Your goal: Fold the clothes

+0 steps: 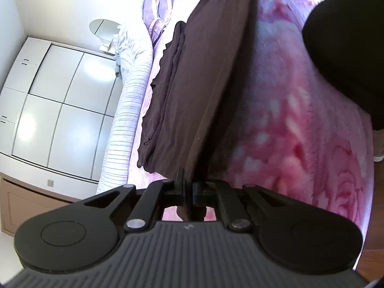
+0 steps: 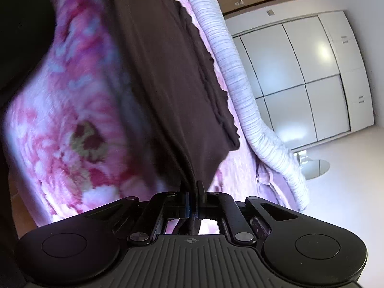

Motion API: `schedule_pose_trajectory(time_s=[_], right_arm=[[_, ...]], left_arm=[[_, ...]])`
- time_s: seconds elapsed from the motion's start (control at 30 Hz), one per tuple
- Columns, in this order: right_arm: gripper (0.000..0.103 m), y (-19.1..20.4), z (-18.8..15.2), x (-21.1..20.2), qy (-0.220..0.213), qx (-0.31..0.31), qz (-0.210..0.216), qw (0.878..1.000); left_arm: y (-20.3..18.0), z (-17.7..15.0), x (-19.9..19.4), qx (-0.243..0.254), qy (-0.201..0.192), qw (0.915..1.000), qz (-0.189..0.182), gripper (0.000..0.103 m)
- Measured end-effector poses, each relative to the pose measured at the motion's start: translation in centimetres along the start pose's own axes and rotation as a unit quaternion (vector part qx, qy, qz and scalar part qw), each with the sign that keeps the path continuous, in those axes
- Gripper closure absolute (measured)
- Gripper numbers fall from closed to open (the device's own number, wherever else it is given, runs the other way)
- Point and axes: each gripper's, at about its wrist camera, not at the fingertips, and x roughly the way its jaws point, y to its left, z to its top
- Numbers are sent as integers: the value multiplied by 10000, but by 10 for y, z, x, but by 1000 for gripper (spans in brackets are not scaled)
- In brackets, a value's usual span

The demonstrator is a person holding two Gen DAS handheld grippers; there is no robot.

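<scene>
Pinching the brown garment (image 1: 192,91) at opposite ends, both grippers' jaws are clamped, seemingly rolled sideways over the pink blanket (image 1: 300,120).

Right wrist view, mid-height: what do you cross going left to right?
Pink floral blanket → dark brown garment, pinched in the right gripper → striped white bedding roll → white wardrobe doors.

Your left gripper (image 1: 188,187), at lower centre of its frame, has jaws clamped tight on the dark brown garment (image 1: 199,84). Your right gripper (image 2: 193,193), likewise lower centre, pinches the same garment, jaws closed.
</scene>
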Motion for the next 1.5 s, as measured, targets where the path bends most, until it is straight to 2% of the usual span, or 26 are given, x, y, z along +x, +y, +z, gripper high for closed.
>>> schedule_pose_trajectory(time_s=[0.1,0.2,0.37,0.57,0.7,0.8,0.9,1.03,1.2,1.37,1.5], right_arm=[[101,-19,0,-16,-71,-33,-14,10000],[102,-33,0,-40,-121,-8,-72,9999],[102,-30,-6,-96,-128,209,1,9997],[102,-9,-18,-186,-32,291,242,9993],[102,-2,-22,-235,-36,506,174,9986],[102,3,-21,-267,-25,669,117,9977],[102,6,-19,-277,-4,808,102,9967],[102,0,-14,-274,-44,760,23,9971],[102,-46,5,-244,-271,370,-337,9984],[102,-111,33,-175,-452,-167,-563,9972],[101,-163,53,-101,-508,-544,-509,9959]], left_arm=[[13,1,-24,-45,-184,9998,-34,100],[26,5,-53,-236,-294,9990,-248,100],[34,8,-106,-504,-366,9951,-772,100],[37,9,-166,-625,-370,9845,-1597,101],[37,9,-200,-854,-297,9754,-2009,101],[39,9,-220,-1172,-251,9683,-2193,101],[37,11,-228,-1260,-223,9668,-2213,101],[52,12,-218,-1280,-341,9699,-2043,101],[112,13,-182,-1410,-574,9761,-1550,100],[190,12,-108,-1655,-583,9790,-1036,100],[245,9,-30,-1967,-388,9743,-1031,100]])
